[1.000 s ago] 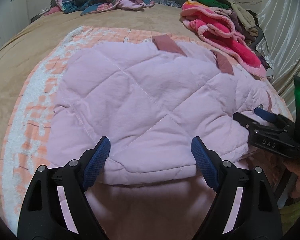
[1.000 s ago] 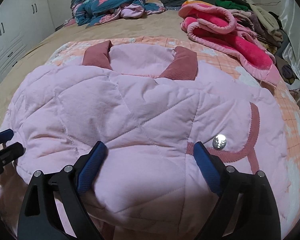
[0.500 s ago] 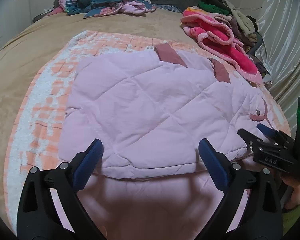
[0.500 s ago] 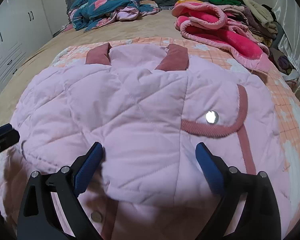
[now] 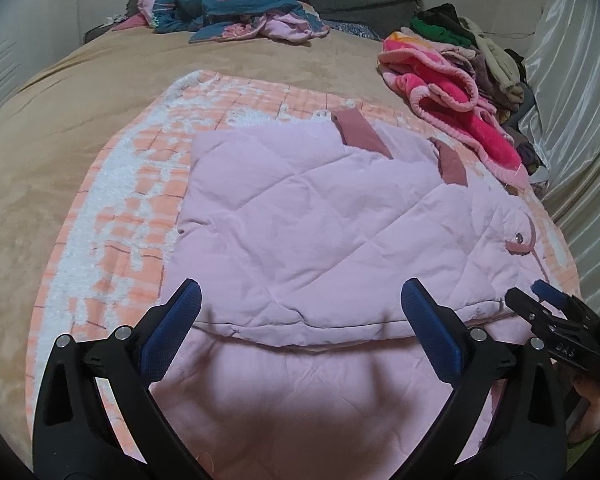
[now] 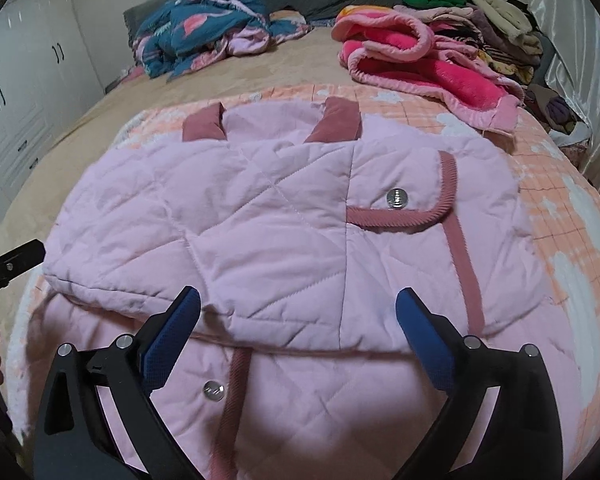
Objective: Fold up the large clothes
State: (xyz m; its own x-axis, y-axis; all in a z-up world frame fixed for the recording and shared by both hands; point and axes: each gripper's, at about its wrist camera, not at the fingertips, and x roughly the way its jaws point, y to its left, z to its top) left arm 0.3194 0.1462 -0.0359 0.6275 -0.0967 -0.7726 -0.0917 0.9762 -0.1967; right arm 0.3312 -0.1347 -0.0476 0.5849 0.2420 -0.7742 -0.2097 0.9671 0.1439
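A pale pink quilted jacket [image 5: 320, 232] with dusty-rose collar tabs lies on the bed, its upper half folded down over the lower half. The fold's near edge runs across both views. In the right wrist view the jacket [image 6: 260, 232] shows a rose-trimmed pocket flap and a silver snap [image 6: 396, 199]. My left gripper [image 5: 300, 292] hovers above the folded edge, jaws opening, nothing between them. My right gripper [image 6: 298, 296] hovers likewise, jaws opening and empty. It also shows at the left wrist view's right edge as the right gripper [image 5: 548, 304].
The jacket rests on an orange-and-white checked blanket [image 5: 112, 240] over a tan bedspread [image 5: 40, 140]. A hot-pink fleece [image 6: 432, 68] and stacked clothes [image 6: 480, 12] lie at far right, with blue patterned bedding [image 6: 200, 28] at the head. White wardrobes [image 6: 20, 100] stand left.
Both grippers have drawn back and up from the jacket's folded edge, and their jaws have spread wider. The jacket lies still where it was left.
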